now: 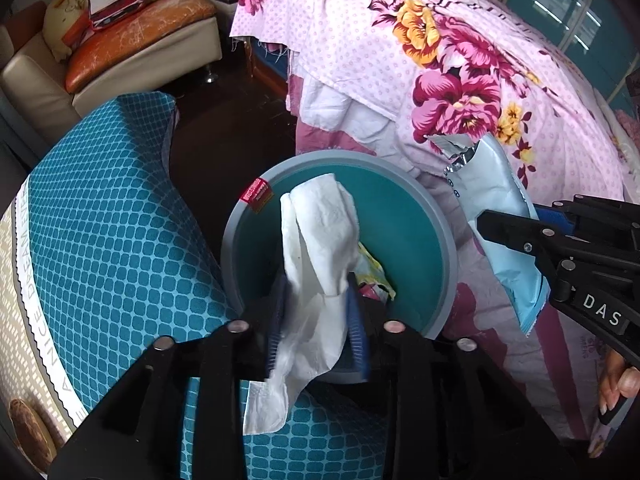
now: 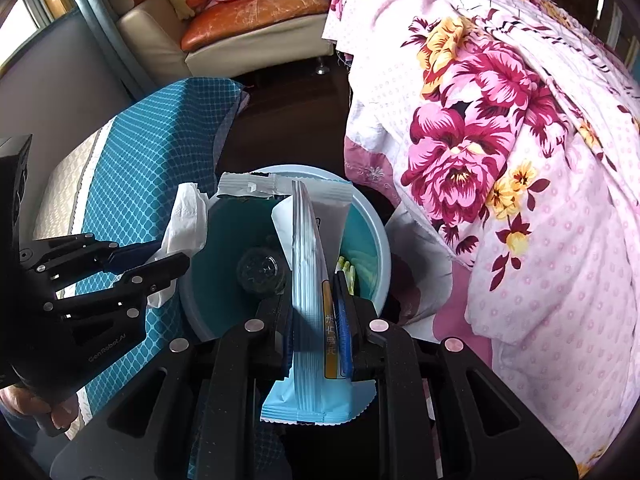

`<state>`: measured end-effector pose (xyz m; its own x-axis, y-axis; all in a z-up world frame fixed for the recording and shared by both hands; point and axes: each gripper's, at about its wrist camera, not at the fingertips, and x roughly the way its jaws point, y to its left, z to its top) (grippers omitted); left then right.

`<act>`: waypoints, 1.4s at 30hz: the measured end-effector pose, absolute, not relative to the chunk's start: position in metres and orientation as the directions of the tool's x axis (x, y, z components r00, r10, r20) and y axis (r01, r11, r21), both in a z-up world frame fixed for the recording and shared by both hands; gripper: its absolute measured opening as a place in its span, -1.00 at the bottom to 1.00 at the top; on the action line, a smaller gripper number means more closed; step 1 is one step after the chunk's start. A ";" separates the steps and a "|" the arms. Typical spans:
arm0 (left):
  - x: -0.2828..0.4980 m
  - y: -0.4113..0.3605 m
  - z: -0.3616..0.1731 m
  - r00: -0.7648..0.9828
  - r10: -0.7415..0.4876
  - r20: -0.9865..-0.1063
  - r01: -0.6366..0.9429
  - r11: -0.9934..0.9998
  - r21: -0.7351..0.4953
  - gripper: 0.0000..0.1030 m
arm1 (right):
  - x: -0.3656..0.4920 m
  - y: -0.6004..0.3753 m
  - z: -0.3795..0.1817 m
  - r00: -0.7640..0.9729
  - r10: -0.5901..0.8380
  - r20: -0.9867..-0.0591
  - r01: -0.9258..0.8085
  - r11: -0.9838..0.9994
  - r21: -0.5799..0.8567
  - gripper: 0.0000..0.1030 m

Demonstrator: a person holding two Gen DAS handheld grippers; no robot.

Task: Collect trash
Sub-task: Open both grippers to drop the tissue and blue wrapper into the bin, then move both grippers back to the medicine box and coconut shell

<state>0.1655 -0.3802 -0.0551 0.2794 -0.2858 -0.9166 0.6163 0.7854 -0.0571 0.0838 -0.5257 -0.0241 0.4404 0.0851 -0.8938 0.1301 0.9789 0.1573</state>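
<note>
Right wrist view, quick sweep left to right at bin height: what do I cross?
Left gripper → white tissue → teal bin → light blue packet → floral bedcover.

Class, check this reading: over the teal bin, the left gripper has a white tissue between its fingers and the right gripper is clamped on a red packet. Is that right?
One detail is wrong: the packet clamped in the right gripper is light blue, not red, as the right wrist view shows. The rest stands: the white tissue sits between the fingers of the left gripper above the teal bin.
</note>
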 end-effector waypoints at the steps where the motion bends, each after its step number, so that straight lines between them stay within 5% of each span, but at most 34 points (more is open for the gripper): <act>1: 0.166 -0.379 -0.055 0.295 -0.277 -0.914 0.612 0.790 -0.042 0.20 | 0.085 -0.526 -0.024 0.438 0.083 -0.895 0.128 0.980 0.153 -0.67; 3: 0.165 -0.376 -0.053 0.336 -0.265 -0.904 0.602 0.799 -0.011 0.56 | 0.087 -0.525 -0.025 0.436 0.079 -0.897 0.124 0.981 0.147 -0.67; 11: 0.166 -0.362 -0.050 0.371 -0.231 -0.899 0.581 0.813 0.031 0.76 | 0.093 -0.516 -0.027 0.424 0.072 -0.903 0.107 0.986 0.129 -0.67; 22: 0.168 -0.328 -0.052 0.376 -0.191 -0.907 0.558 0.828 0.056 0.79 | 0.108 -0.498 -0.032 0.395 0.071 -0.916 0.086 0.990 0.113 -0.63; 25: 0.168 -0.319 -0.052 0.374 -0.187 -0.908 0.549 0.834 0.054 0.79 | 0.111 -0.494 -0.033 0.387 0.071 -0.919 0.083 0.990 0.112 -0.49; 29: 0.168 -0.308 -0.050 0.375 -0.189 -0.908 0.538 0.841 0.047 0.79 | 0.112 -0.487 -0.031 0.392 0.055 -0.918 0.081 0.992 0.095 0.15; 33: 0.165 -0.295 -0.046 0.381 -0.188 -0.905 0.528 0.848 0.047 0.79 | 0.112 -0.478 -0.026 0.379 0.055 -0.924 0.068 0.994 0.087 0.44; 42: 0.145 -0.252 -0.035 0.395 -0.187 -0.899 0.504 0.863 0.042 0.81 | 0.100 -0.448 -0.012 0.366 0.063 -0.929 0.019 0.997 0.075 0.50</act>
